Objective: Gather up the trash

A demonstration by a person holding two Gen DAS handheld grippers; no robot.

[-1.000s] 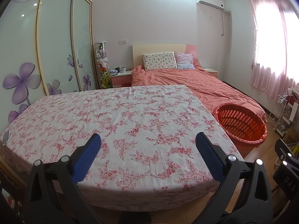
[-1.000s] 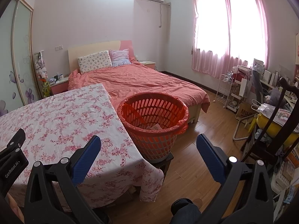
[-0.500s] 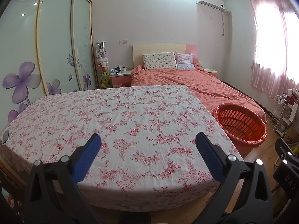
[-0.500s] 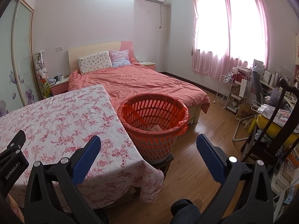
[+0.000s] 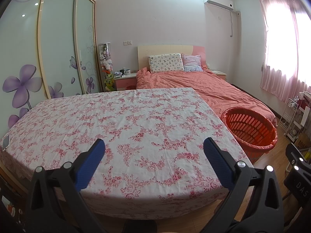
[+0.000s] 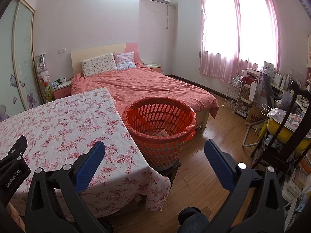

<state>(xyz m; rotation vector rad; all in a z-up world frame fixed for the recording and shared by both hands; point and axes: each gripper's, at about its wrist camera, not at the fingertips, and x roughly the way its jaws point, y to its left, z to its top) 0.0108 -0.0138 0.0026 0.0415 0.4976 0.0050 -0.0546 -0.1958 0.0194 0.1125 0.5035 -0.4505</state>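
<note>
Floral cloth table (image 5: pixel 136 116); round slotted plastic basket (image 6: pixel 159 136); both grippers' fingers spread.

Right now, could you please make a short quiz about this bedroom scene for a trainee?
1. True or false: the left gripper holds something between its fingers.
2. What lines the orange basket? A) a red bag B) a towel
3. What small flat thing lies at the left edge of the floral tablecloth?

Key: 1 false, both grippers are open and hold nothing; 2 A; 3 a phone.
</note>
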